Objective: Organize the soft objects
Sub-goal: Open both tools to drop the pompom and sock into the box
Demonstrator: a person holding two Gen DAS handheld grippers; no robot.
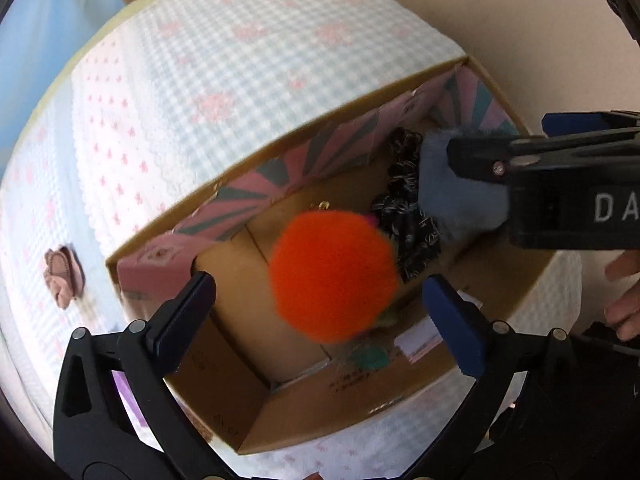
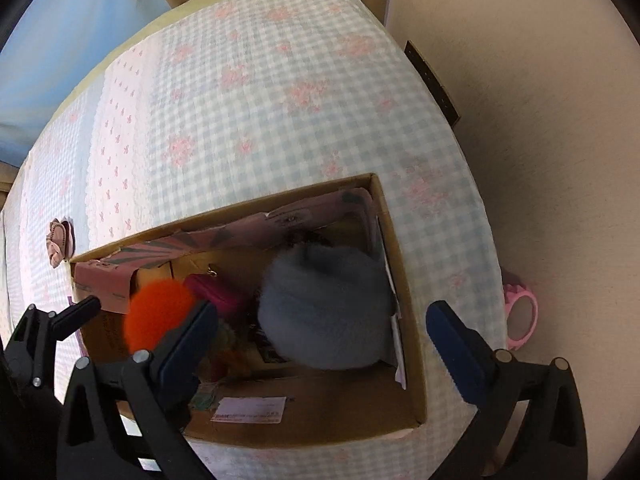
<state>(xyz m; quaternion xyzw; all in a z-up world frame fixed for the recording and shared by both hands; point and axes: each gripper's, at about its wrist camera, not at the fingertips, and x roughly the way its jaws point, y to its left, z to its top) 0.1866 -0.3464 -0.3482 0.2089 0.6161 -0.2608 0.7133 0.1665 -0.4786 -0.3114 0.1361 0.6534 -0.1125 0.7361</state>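
Gingham cloth [image 2: 280,120], pale blue and white with pink flowers, covers the table. Cardboard box [image 2: 400,248] sits open-topped on it, patterned pink flaps folded inward along its far wall. Both grippers point down over the box.

Left gripper [image 1: 320,304]: fingers spread wide, nothing gripped. Orange pompom [image 1: 334,274] lies between the fingers inside the box, clear of both pads.

Right gripper [image 2: 322,332]: fingers likewise spread wide, gripping nothing. Blue-grey pompom [image 2: 326,308] sits between them in the box's right half, nearer the left finger; contact with either pad cannot be told.

Black knitted scrunchie [image 1: 404,208] lies between the two pompoms. Magenta item [image 2: 218,292] beside the orange one, partly hidden. Pink fabric flower [image 1: 62,276] on the cloth, left of the box, apart from it.
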